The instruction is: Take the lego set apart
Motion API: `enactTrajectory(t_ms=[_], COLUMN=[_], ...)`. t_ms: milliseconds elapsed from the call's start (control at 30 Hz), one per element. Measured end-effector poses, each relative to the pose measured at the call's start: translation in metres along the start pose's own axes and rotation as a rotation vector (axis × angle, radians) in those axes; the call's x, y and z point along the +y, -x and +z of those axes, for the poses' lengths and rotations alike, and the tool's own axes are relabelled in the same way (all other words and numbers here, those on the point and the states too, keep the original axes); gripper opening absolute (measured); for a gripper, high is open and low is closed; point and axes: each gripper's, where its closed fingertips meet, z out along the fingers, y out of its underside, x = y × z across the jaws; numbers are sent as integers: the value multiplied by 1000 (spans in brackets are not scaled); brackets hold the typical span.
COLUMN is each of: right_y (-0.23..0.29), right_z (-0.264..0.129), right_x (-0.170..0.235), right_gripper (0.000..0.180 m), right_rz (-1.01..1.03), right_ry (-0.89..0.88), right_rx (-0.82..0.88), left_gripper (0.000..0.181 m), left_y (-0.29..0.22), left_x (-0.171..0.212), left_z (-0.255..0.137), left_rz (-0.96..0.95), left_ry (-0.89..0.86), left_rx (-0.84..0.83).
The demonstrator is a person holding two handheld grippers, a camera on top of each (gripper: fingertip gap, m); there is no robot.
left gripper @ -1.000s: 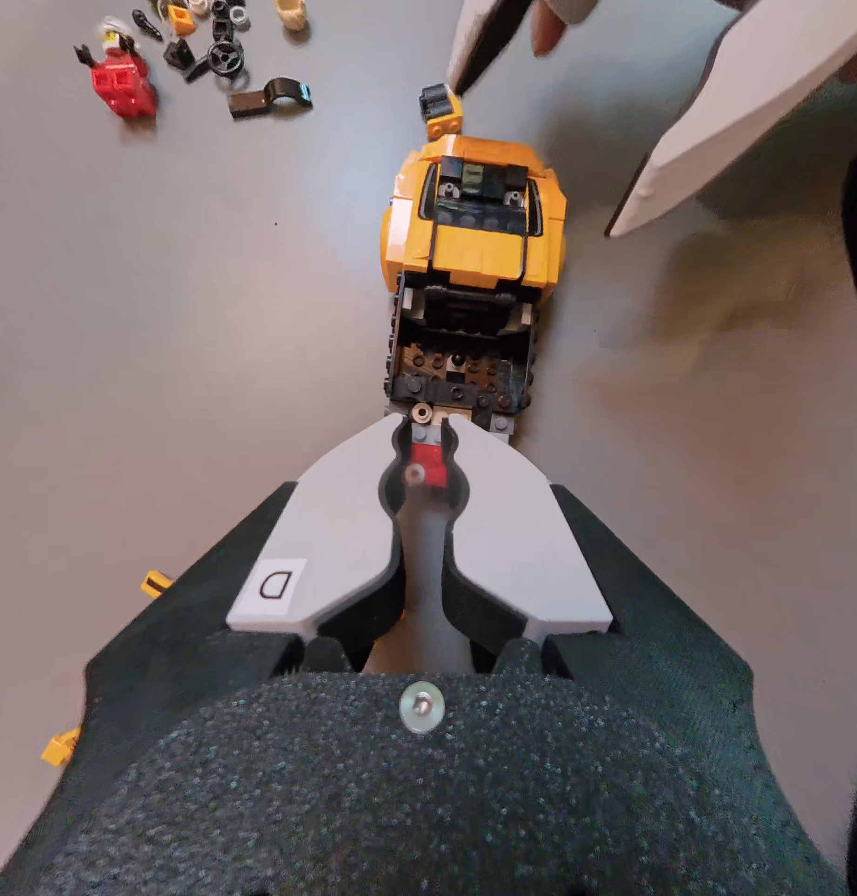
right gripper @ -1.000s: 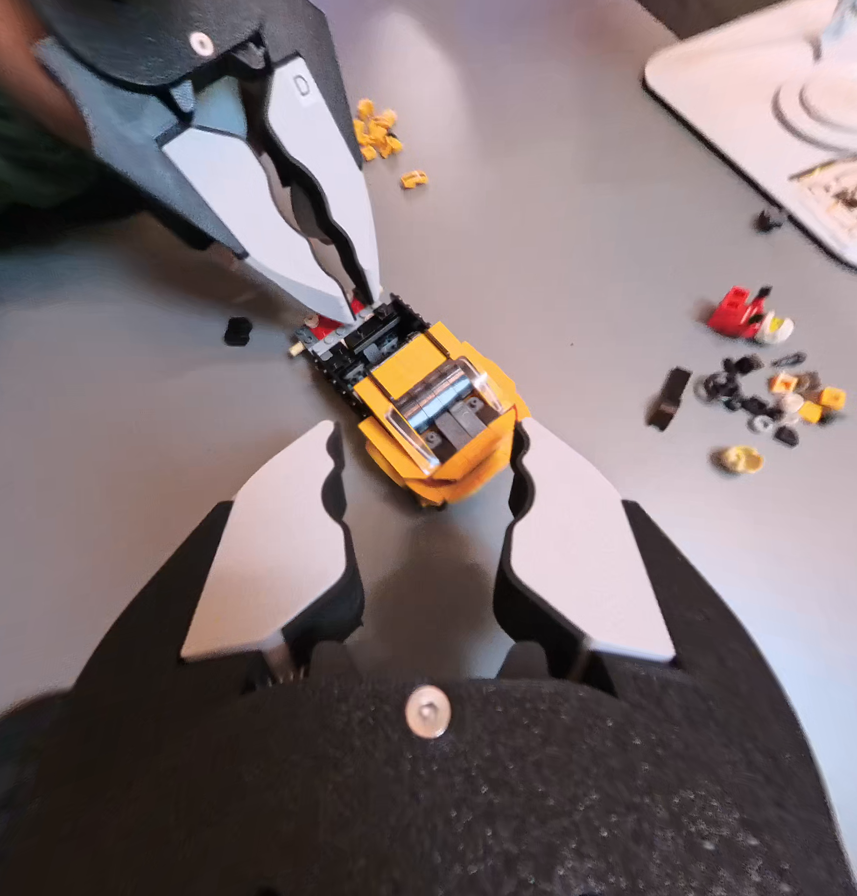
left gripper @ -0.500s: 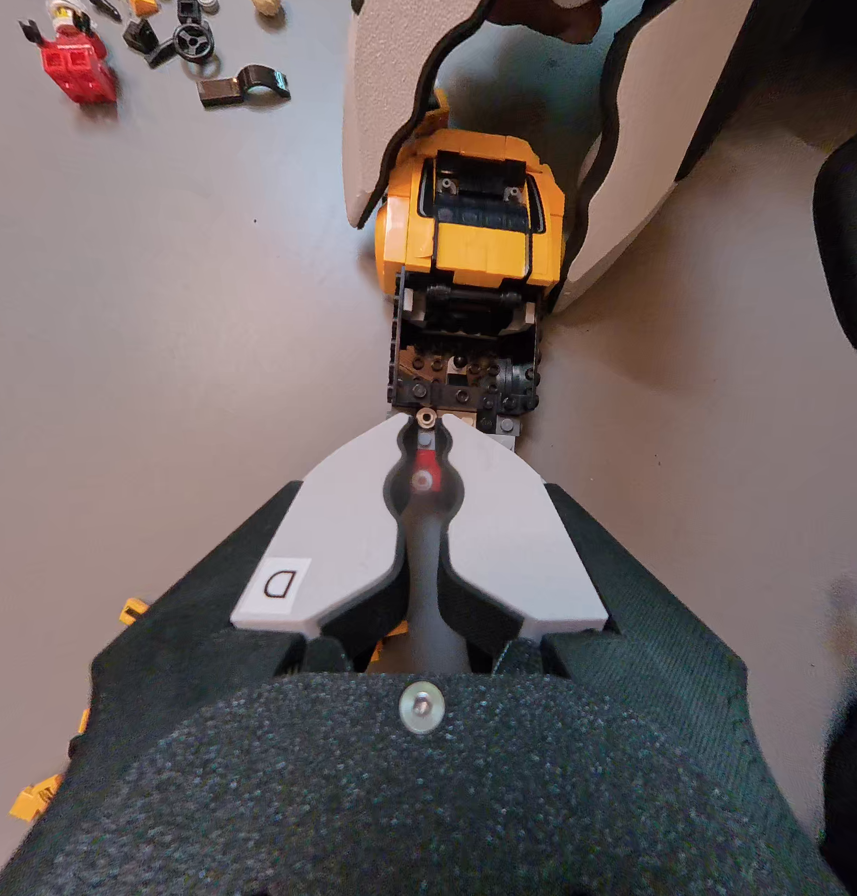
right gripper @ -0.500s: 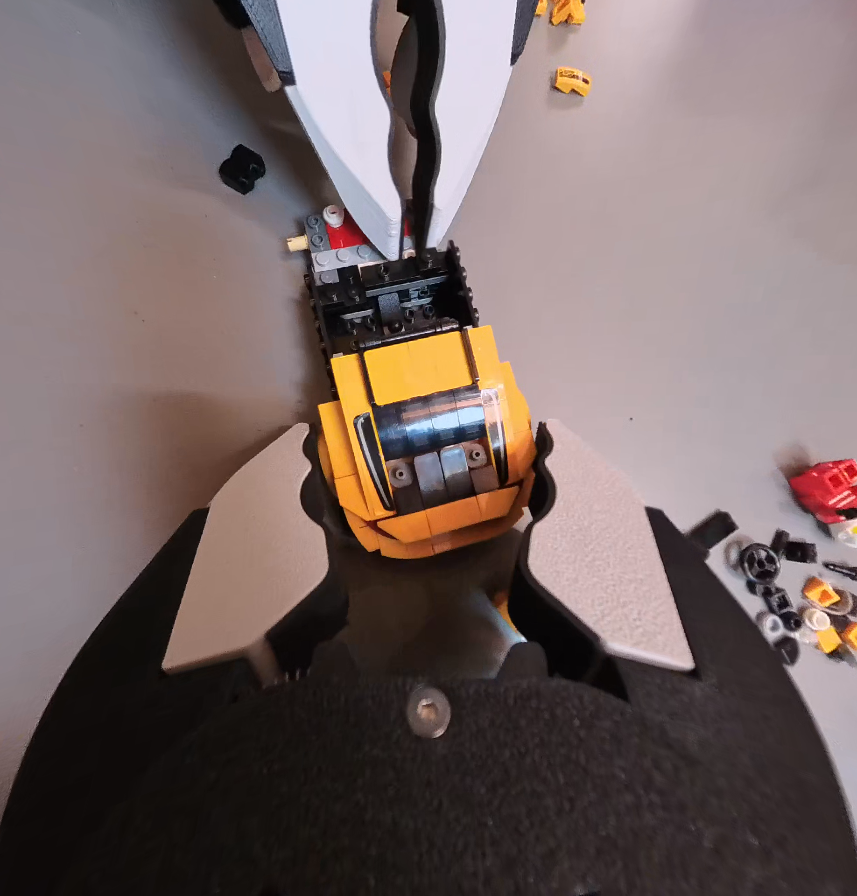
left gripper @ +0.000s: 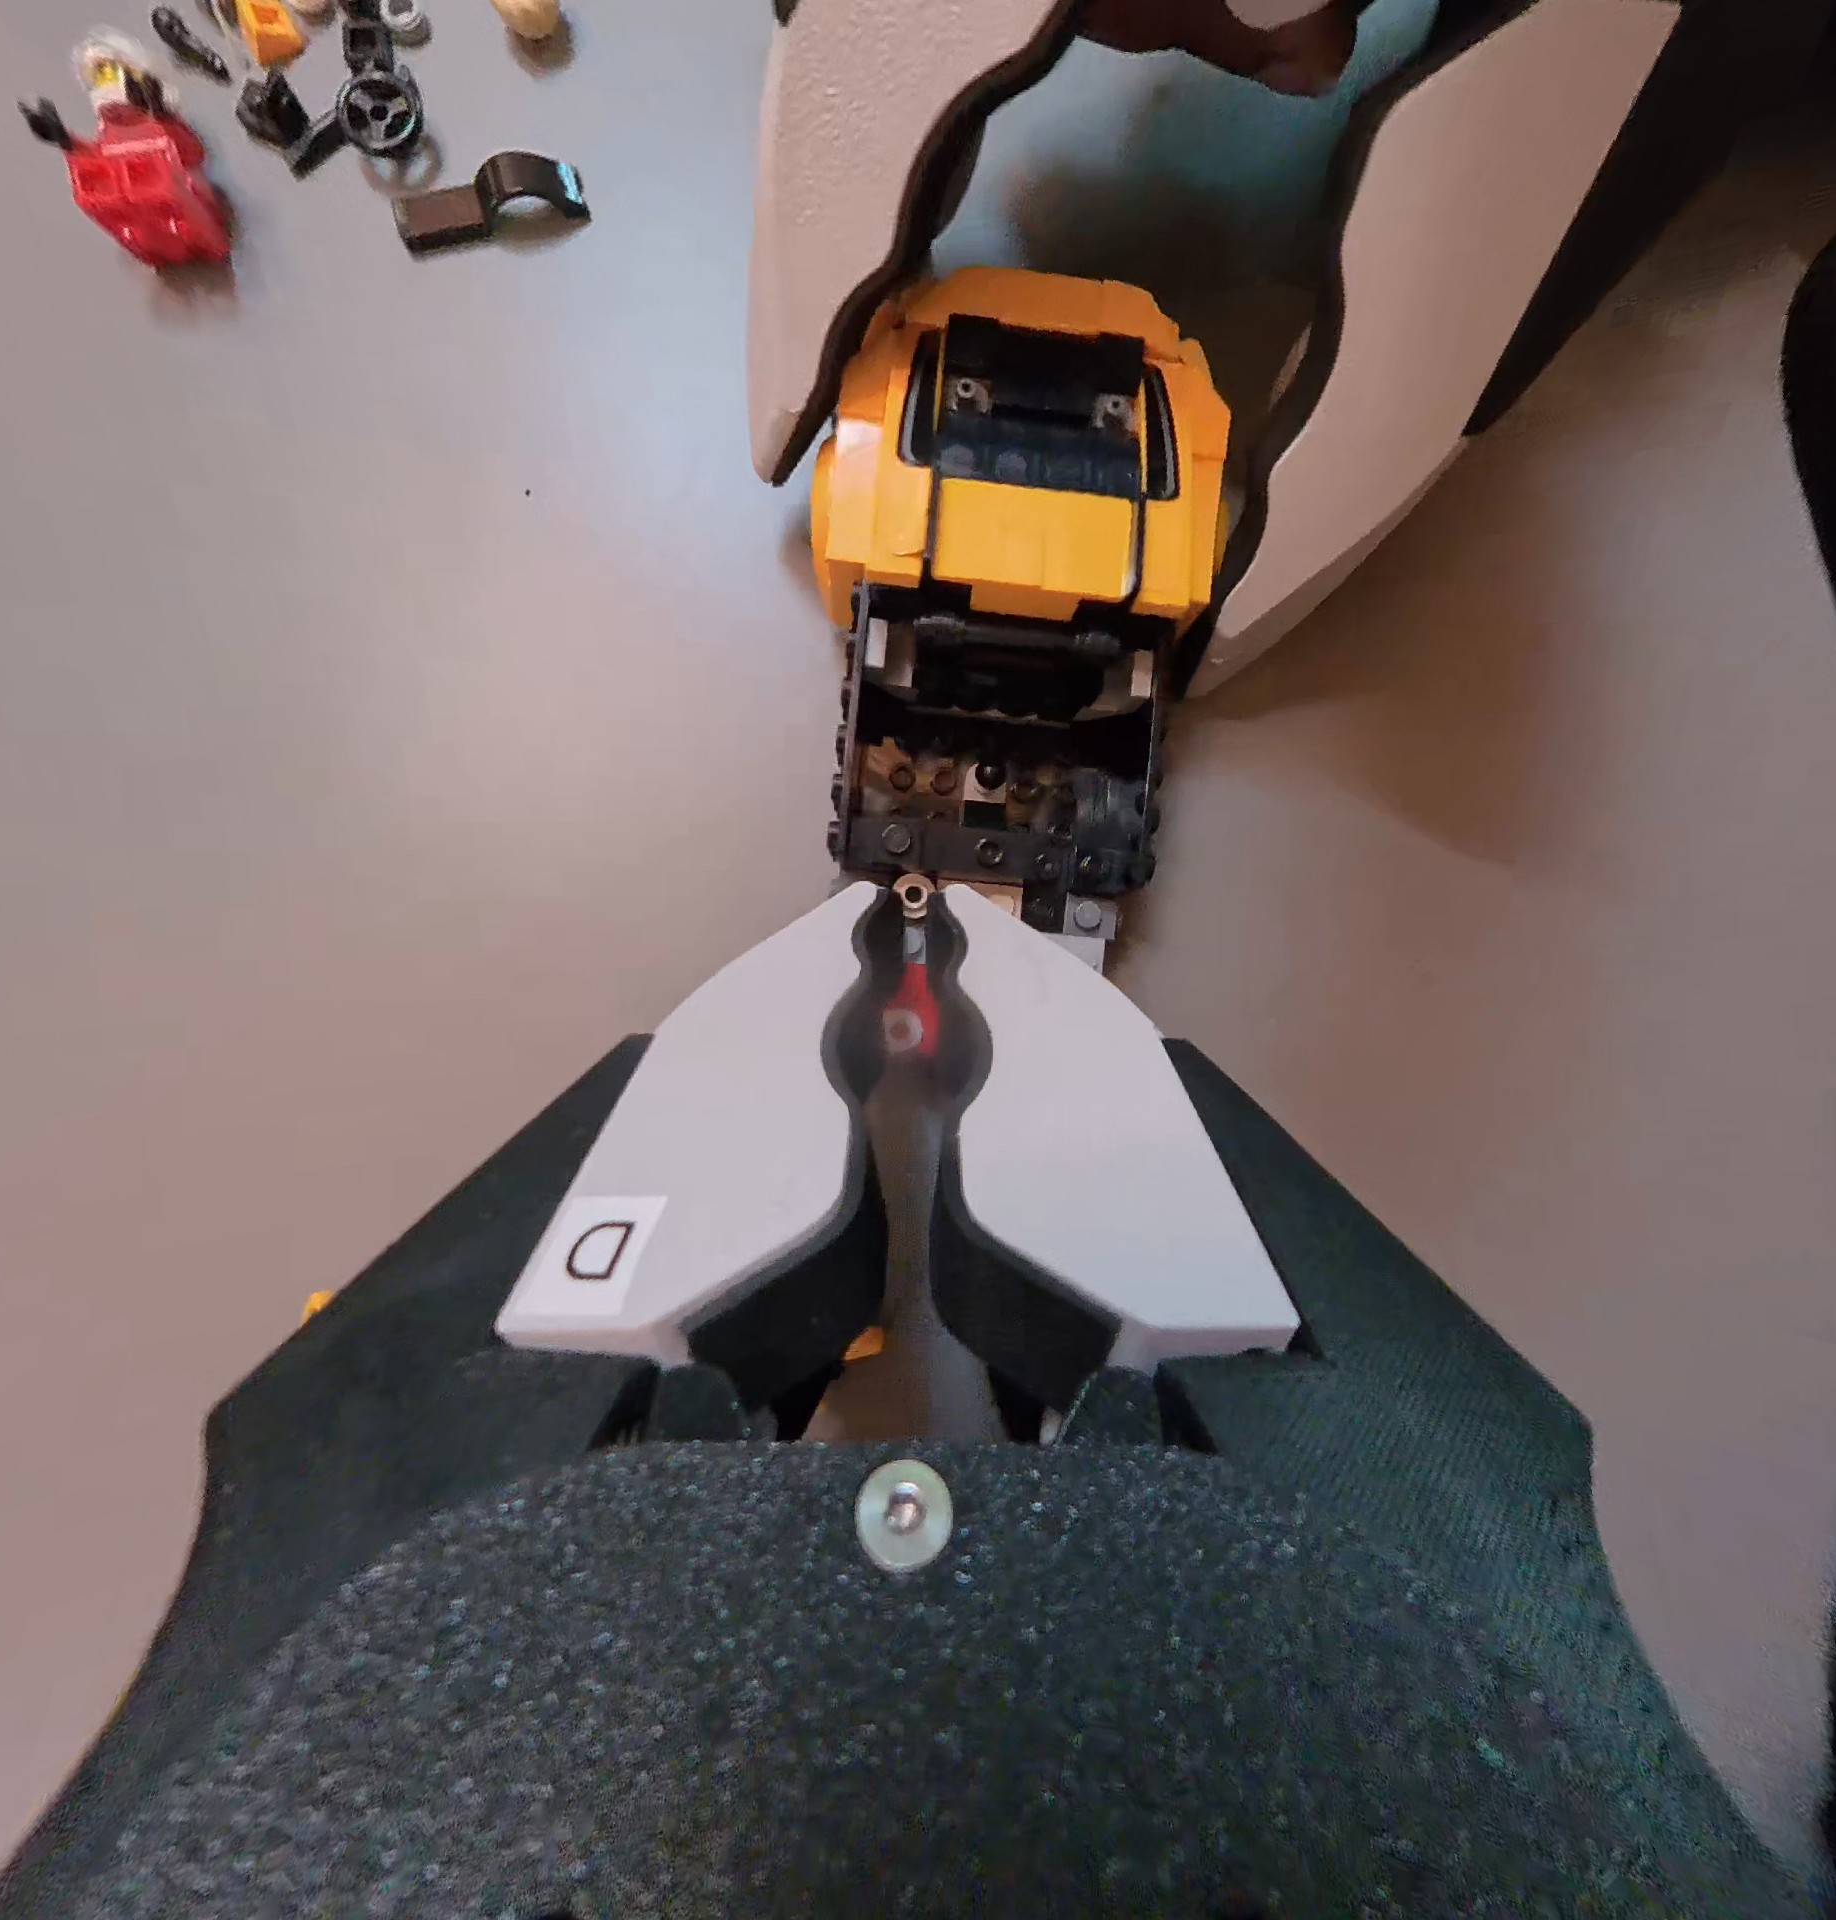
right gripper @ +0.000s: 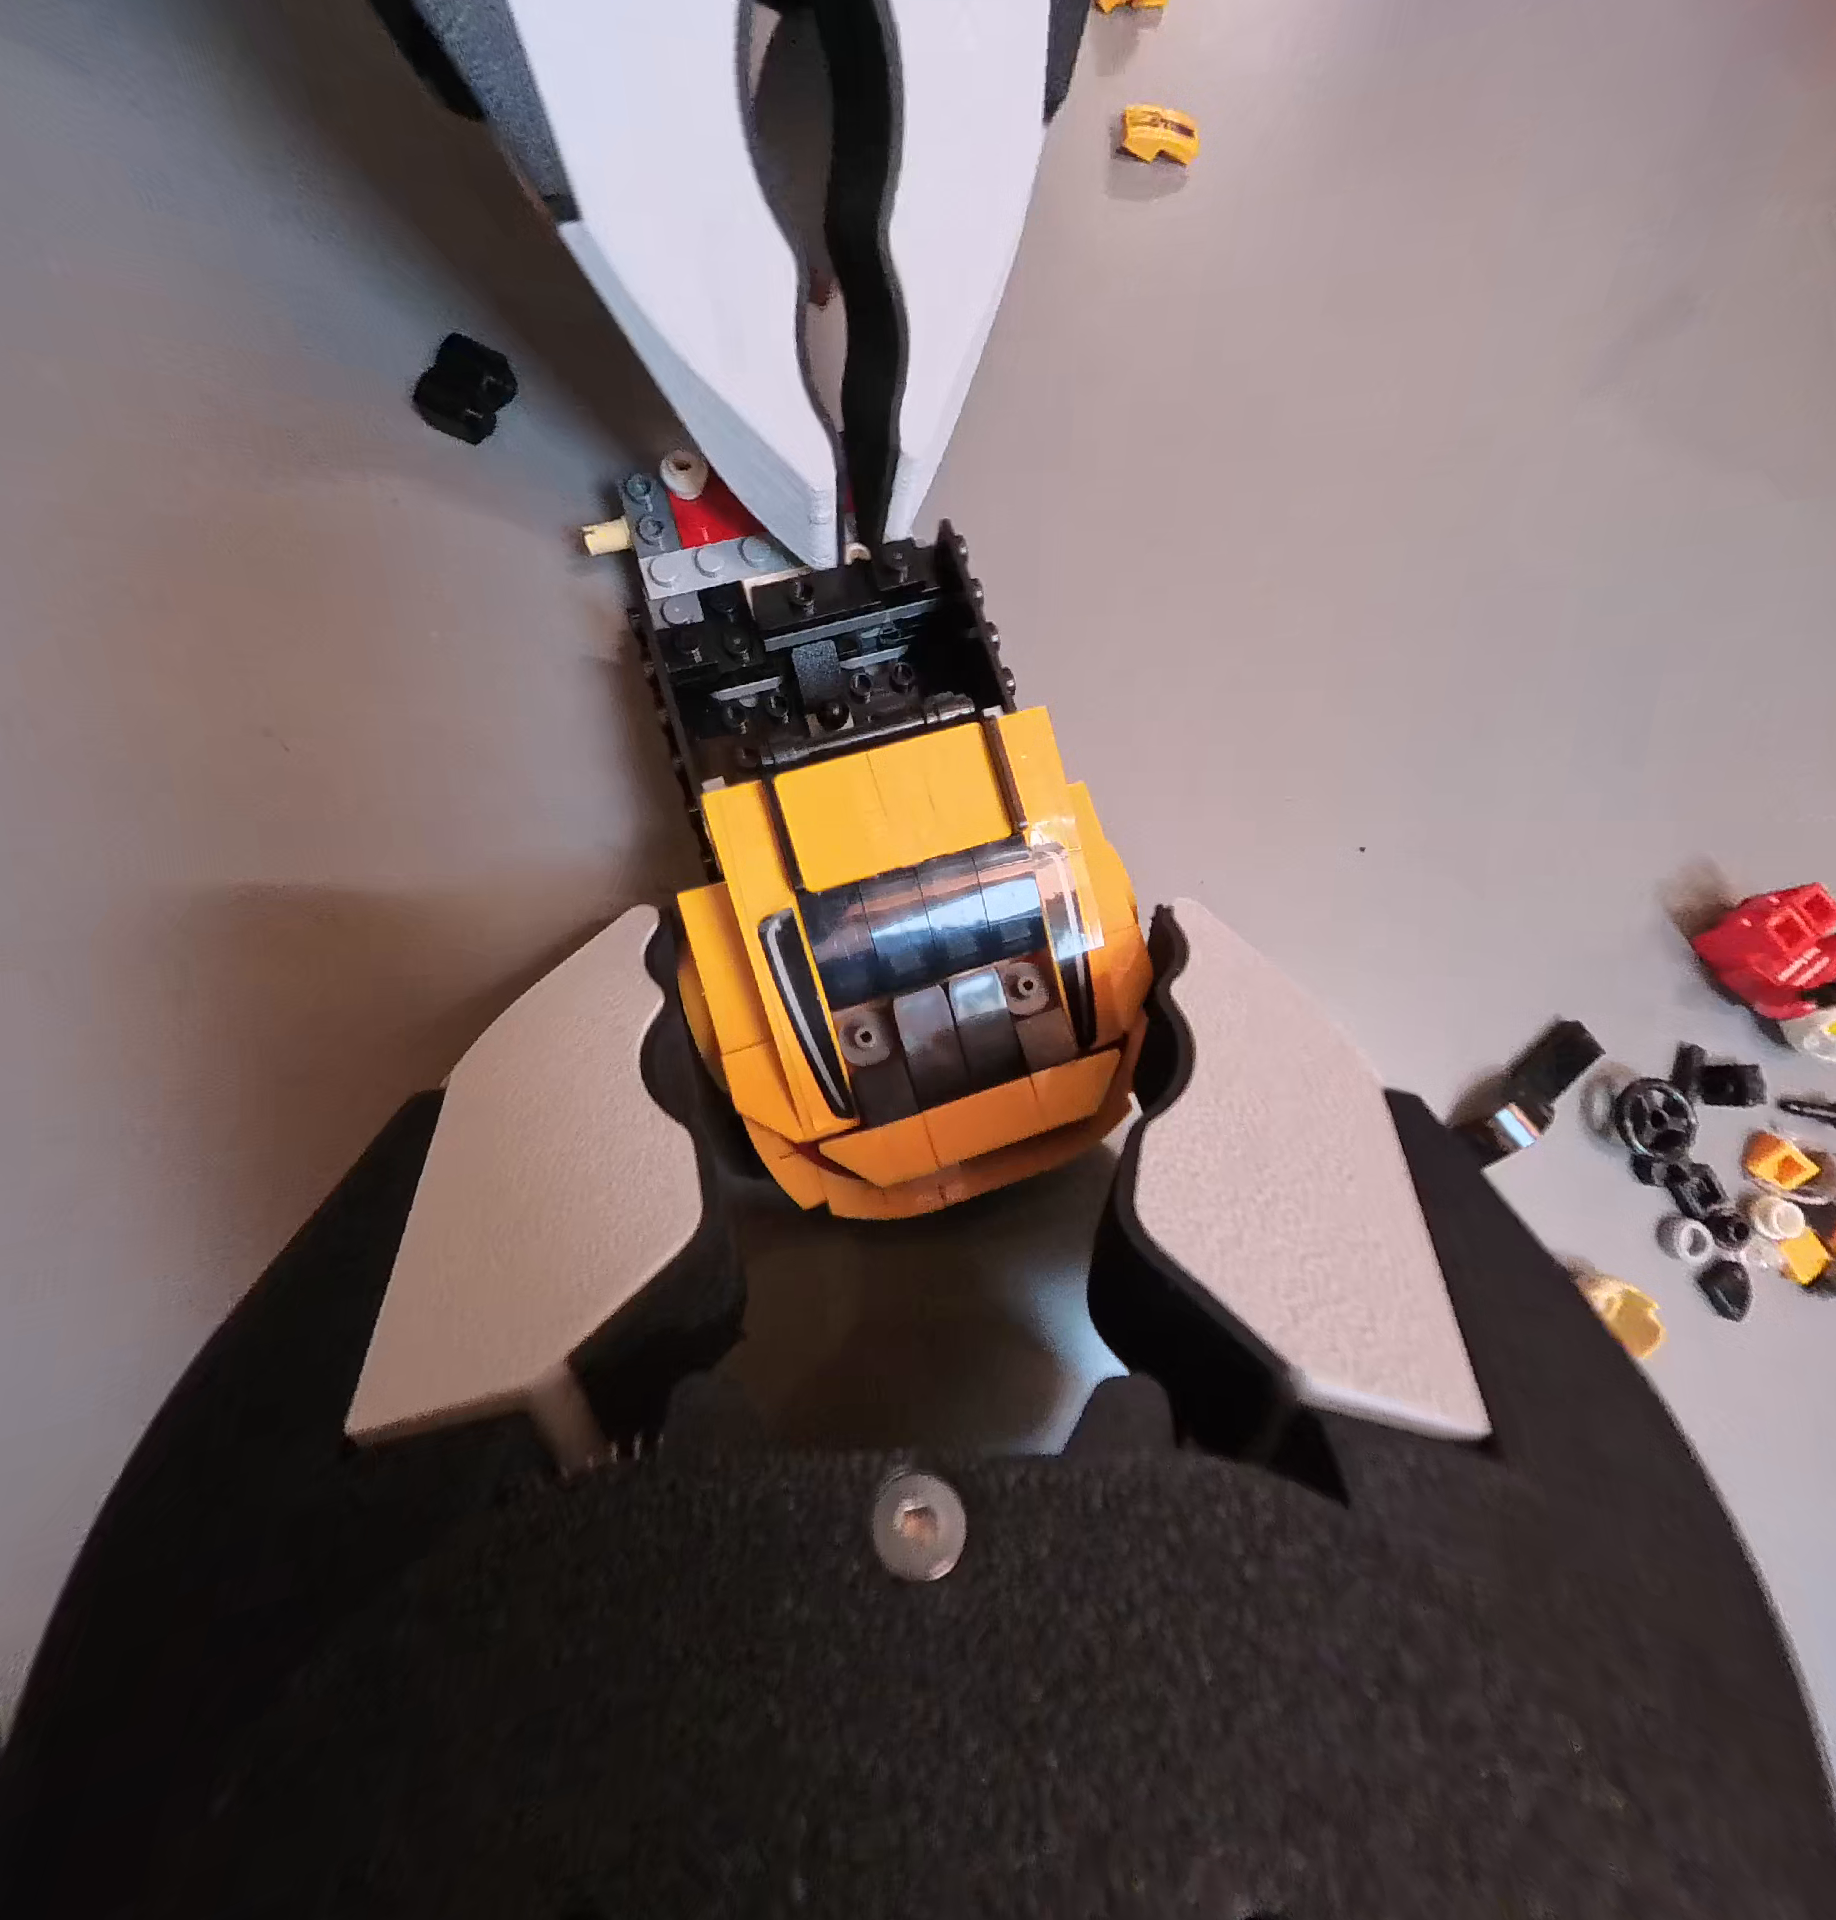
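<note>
An orange and black lego car [left gripper: 1018, 520] lies on the grey table, its rear stripped to the black chassis. My left gripper [left gripper: 914, 902] is shut on the grey and red bricks at the car's rear end. My right gripper [right gripper: 909, 935] is closed around the car's orange front [right gripper: 893, 810], one finger pressing each side. In the left wrist view the right gripper's fingers [left gripper: 820, 208] flank the car's far end. In the right wrist view the left gripper's fingers [right gripper: 706, 260] come down on the rear by the red brick [right gripper: 716, 511].
Loose parts lie on the table: a red piece with a minifigure [left gripper: 145, 197], a black curved piece [left gripper: 488, 203], and a pile of small black and orange parts [right gripper: 1724, 1174]. A black brick [right gripper: 464, 387] and an orange brick [right gripper: 1158, 133] lie apart. About 7 cm separates my left fingertips from my right.
My right gripper has come in from farther off, lined up with the car and closed around its orange front. My left gripper has stayed shut on the rear.
</note>
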Motion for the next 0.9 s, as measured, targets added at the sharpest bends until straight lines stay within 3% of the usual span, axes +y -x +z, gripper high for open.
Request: enactTrajectory(t_ms=[100,167,300,367,433,900], right_y=[-3,-3,-3,-3,-1,-1], right_z=[1,0,1,1,1,1], right_x=[0,0,0,0,-1,-2], right_gripper=[84,85,84,84,84,84], right_rz=[32,40,40,37,35,28], right_ry=[-3,-9,-19,-16,-15,-27], right_rx=[32,36,50,45,39,45], left_gripper=[0,1,0,0,12,5], left_y=[-24,-20,-1,5,6,4], left_x=[-3,-4,-14,-6,-1,-2], left_z=[3,0,-26,-23,-13,3], left_rz=[46,130,19,5,1,6], left_ry=[-12,-21,-120,-88,-62,4], left_rx=[98,21,-16,-39,-39,-33])
